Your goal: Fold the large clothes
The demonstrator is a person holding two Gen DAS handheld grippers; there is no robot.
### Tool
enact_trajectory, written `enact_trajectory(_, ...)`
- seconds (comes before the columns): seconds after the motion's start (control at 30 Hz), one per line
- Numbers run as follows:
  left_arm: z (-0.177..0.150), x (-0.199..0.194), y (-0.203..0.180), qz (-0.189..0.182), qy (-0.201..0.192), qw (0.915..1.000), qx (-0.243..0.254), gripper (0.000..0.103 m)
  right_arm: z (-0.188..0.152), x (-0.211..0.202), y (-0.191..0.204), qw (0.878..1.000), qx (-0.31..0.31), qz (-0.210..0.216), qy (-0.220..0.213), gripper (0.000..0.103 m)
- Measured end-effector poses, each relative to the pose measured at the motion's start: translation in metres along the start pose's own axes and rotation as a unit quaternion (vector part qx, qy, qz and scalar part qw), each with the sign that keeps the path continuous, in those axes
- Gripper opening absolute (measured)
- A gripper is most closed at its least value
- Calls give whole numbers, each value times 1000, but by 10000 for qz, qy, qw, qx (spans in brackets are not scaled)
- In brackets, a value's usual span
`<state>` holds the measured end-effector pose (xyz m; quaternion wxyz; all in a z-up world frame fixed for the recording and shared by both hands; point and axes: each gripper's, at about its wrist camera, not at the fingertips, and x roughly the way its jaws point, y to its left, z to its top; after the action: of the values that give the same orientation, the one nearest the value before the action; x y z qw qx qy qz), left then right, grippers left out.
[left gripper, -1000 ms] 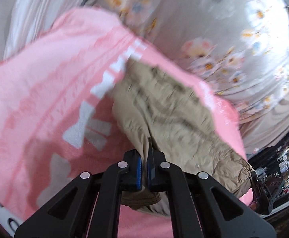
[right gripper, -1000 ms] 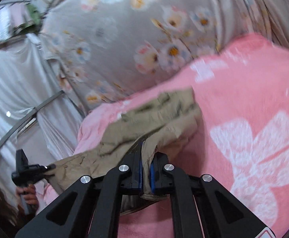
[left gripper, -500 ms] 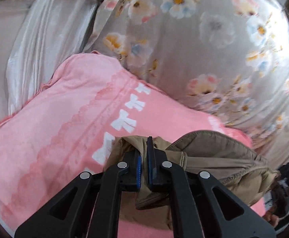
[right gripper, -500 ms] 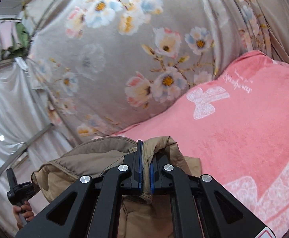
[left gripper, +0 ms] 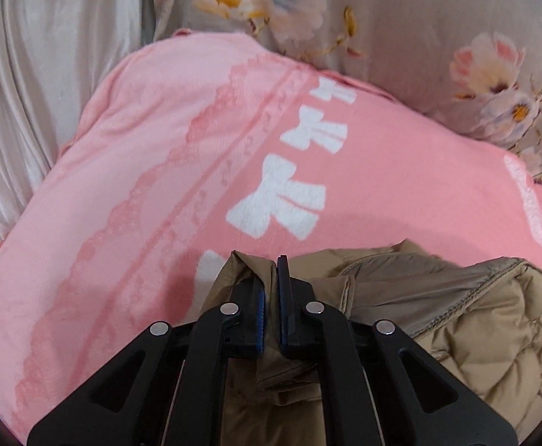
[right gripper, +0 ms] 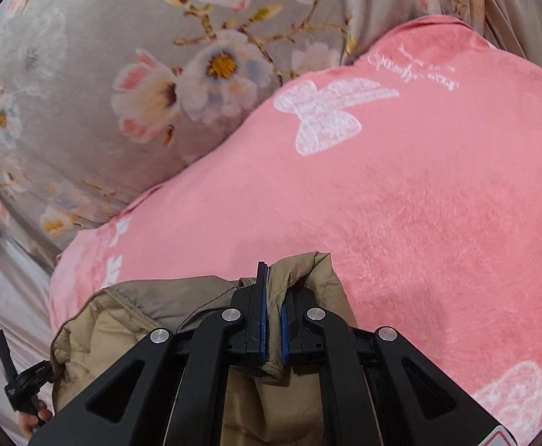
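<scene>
Since a second ago, both grippers have been carried forward across the bed, and the jacket, then stretched out flat, is now bunched close beneath them. One tan quilted jacket [left gripper: 456, 319] is seen, and it is gripped at two places. A fold of its fabric is pinched between the nearly closed jaws of the left gripper [left gripper: 269, 297]; another fold is clamped the same way by the right gripper [right gripper: 272, 308]. From the left wrist view, the jacket's quilted bulk is heaped to the right of the jaws; from the right wrist view, it is heaped to the left. Beneath the jacket, one pink blanket [left gripper: 159, 186] is spread, and its white bow prints [left gripper: 282, 200] run away from the left gripper in a row. One big white bow [right gripper: 326, 111] is picked out far off on the right-hand side. Beyond the blanket, a grey floral sheet [right gripper: 85, 93] is laid. A person's fingers [right gripper: 32, 418] are glimpsed at the lower left edge.
</scene>
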<state>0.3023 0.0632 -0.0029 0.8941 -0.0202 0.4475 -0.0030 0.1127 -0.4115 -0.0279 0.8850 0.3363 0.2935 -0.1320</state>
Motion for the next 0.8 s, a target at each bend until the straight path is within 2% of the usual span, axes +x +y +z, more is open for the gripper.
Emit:
enact_trajectory(0.33, -20, 36, -13, 207, 35, 9995, 244, 6, -20, 30, 2, 9989, -257, -358, 142, 5)
enact_trajectory(0.57, -26, 45, -12, 68, -33, 9999, 148, 6, -25, 37, 2, 9986, -313, -407, 152, 5)
enact_trajectory(0.63, -26, 45, -10, 13, -38, 9999, 118, 6, -25, 37, -1, 9991, -250, -319, 157, 6)
enact_trajectory(0.77, -24, 36, 0, -198, -71, 9998, -68, 9, -17, 23, -15, 9995, 113, 221, 195, 12)
enact_trajectory(0.8, -23, 24, 7, -266, -164, 9994, -127, 15, -15, 14, -19, 9989, 213, 387, 182, 16)
